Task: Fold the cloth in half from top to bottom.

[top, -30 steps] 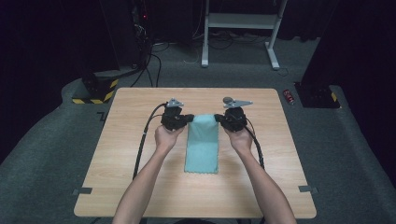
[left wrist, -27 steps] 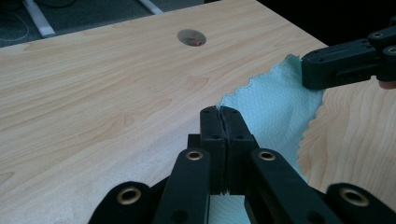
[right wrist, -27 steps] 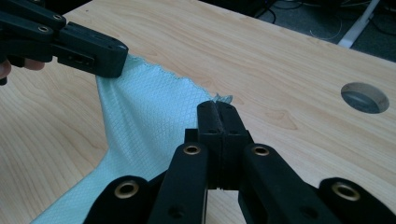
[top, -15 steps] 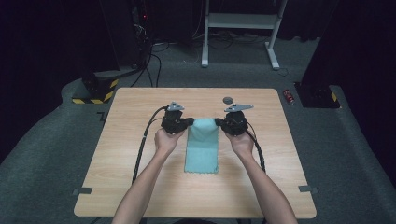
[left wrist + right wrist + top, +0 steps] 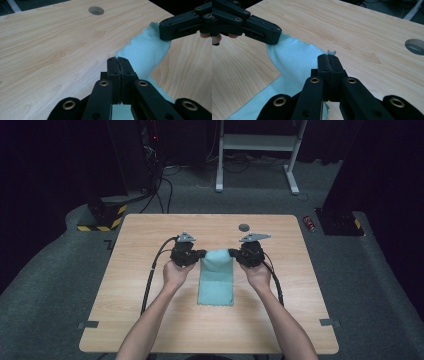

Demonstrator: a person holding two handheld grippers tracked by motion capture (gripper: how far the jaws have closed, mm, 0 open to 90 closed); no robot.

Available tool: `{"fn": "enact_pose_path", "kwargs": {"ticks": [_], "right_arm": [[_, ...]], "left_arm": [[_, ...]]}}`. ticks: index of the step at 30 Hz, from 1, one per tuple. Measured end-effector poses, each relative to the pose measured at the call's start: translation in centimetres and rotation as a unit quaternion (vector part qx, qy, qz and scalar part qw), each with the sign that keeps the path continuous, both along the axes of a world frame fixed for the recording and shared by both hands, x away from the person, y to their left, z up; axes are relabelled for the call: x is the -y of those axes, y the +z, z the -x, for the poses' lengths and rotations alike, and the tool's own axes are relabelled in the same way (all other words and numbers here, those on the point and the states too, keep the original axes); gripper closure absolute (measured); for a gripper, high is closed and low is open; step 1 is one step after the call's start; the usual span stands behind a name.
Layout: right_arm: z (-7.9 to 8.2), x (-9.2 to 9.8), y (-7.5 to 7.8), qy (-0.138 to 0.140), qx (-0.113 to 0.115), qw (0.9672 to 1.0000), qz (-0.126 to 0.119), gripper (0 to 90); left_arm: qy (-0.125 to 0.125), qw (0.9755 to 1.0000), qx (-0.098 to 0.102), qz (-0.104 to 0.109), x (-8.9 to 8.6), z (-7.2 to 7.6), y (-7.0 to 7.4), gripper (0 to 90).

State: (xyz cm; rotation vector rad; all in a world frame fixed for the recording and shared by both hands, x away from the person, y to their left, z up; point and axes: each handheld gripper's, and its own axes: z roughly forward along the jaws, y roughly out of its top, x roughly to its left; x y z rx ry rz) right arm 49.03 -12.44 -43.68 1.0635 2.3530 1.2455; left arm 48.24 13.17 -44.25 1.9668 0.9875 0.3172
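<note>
I count one light blue cloth at the centre of the high view. Two grippers: the left gripper left of centre and the right gripper right of centre, one per hand. One wooden table across the lower half. One round hole in it, above centre. One small red object on the floor, right of the table. Two grey tape strips, one at lower left, one at lower right.

Two hands hold the left gripper and the right gripper at the far corners of a light blue cloth, both pinching it above the wooden table.
</note>
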Motion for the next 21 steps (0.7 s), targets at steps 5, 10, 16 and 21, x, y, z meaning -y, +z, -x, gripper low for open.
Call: {"fn": "enact_pose_path", "kwargs": {"ticks": [5,10,16,21], "right_arm": [[0.3,0.2,0.1,0.004,-0.001,1.0,-0.005,90.0],[0.6,0.3,0.0,0.009,0.001,0.9999,-0.005,90.0],[1.1,0.4,-0.1,0.016,0.002,0.9999,-0.004,90.0],[1.4,0.4,-0.2,0.022,0.003,0.9998,-0.002,90.0]], "left_arm": [[-0.007,1.0,0.001,-0.003,0.0,0.2,0.1,88.8],[-0.011,0.9999,0.001,0.001,-0.1,0.5,0.0,88.8],[-0.013,0.9999,-0.001,0.006,-0.2,0.9,-0.2,88.9],[-0.019,0.9998,0.004,0.004,-0.3,1.3,-0.2,88.8]]}}
